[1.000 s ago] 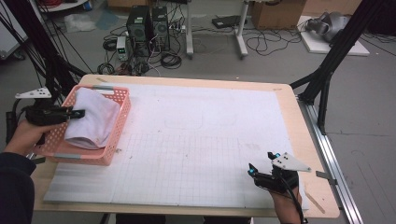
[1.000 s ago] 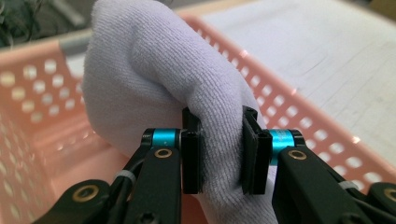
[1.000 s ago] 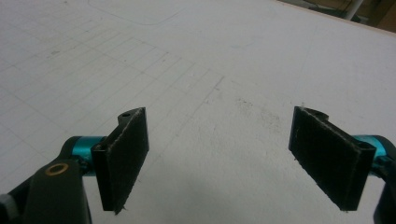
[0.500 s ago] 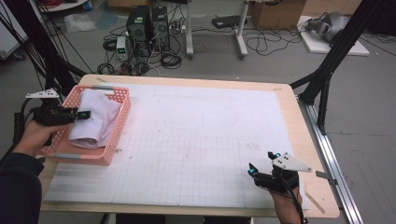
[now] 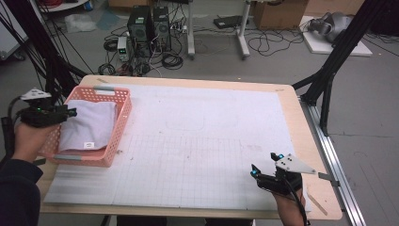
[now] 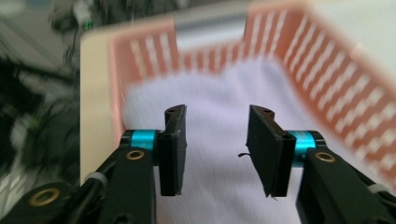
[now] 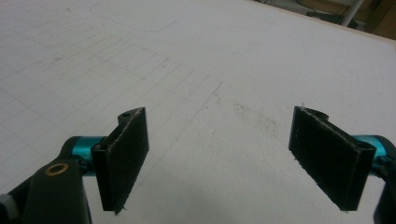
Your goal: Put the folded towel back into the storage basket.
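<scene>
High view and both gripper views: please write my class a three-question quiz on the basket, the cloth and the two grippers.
1. True or false: the white cloth lies inside the pink basket.
2. Which gripper hangs above the bare white mat? A) left gripper B) right gripper
3. Fill in: the left gripper's jaws stand apart with nothing ____ between them.

Key:
1. True.
2. B.
3. Gripped; the cloth lies beyond them, and they have just been closing a little.
</scene>
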